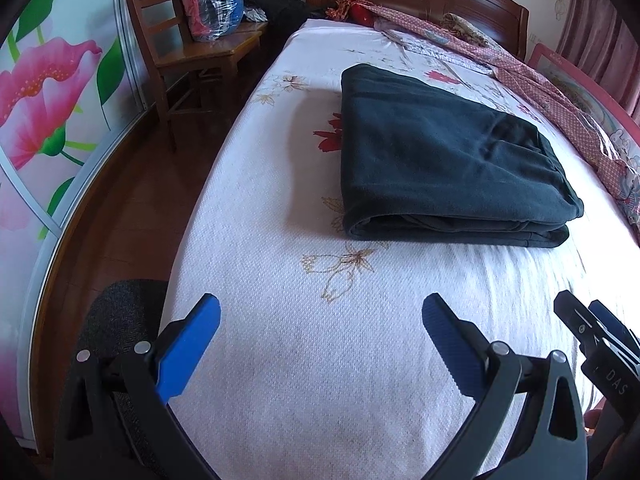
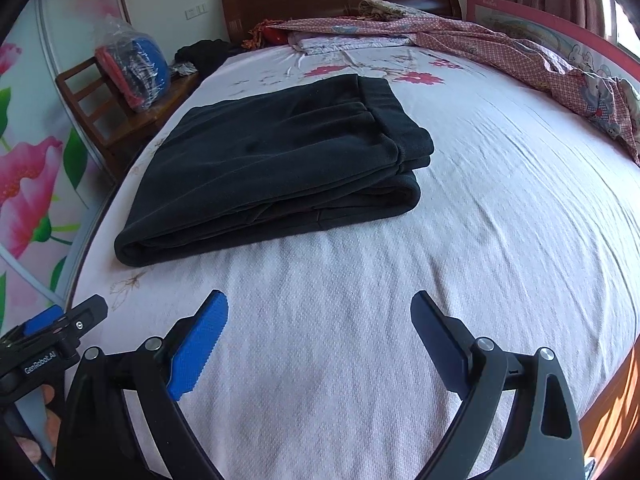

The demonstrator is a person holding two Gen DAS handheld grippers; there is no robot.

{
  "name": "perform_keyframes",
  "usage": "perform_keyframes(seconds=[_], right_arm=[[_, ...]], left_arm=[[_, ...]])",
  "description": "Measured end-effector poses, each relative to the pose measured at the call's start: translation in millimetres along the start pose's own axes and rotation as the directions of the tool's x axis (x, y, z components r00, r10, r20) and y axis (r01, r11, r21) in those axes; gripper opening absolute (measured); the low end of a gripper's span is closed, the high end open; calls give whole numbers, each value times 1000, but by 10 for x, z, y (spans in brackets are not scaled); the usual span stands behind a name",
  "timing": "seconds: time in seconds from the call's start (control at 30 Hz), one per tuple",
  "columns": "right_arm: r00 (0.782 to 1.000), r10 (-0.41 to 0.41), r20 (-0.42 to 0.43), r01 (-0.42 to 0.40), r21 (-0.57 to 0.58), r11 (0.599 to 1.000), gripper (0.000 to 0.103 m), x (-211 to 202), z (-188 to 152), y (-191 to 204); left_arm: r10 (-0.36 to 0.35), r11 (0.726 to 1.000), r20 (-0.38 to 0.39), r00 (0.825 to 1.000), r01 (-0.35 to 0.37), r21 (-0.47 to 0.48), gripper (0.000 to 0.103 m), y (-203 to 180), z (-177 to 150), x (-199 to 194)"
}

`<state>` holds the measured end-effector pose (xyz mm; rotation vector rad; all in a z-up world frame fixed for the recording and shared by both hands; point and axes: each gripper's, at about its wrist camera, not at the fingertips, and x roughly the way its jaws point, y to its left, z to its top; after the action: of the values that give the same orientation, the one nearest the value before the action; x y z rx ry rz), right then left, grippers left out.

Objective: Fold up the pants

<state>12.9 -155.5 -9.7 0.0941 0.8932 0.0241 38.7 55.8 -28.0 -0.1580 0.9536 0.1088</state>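
Pants folded on bed, well ahead of both claws: left claw & right claw spread, empty.

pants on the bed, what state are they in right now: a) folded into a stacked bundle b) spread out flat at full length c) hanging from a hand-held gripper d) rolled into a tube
a: the dark pants lie on the bed as a layered, folded bundle, and both hand-held grippers are open and clear of them.
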Motion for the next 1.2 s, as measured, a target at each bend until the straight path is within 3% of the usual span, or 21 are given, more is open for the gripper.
perform_keyframes(seconds=[1.2], right_arm=[[1000,13,-14,-13,10,1000,92,-3,-8,-2]], left_arm=[[4,1000,-23,1000,-4,-4,101,-2,3,31]])
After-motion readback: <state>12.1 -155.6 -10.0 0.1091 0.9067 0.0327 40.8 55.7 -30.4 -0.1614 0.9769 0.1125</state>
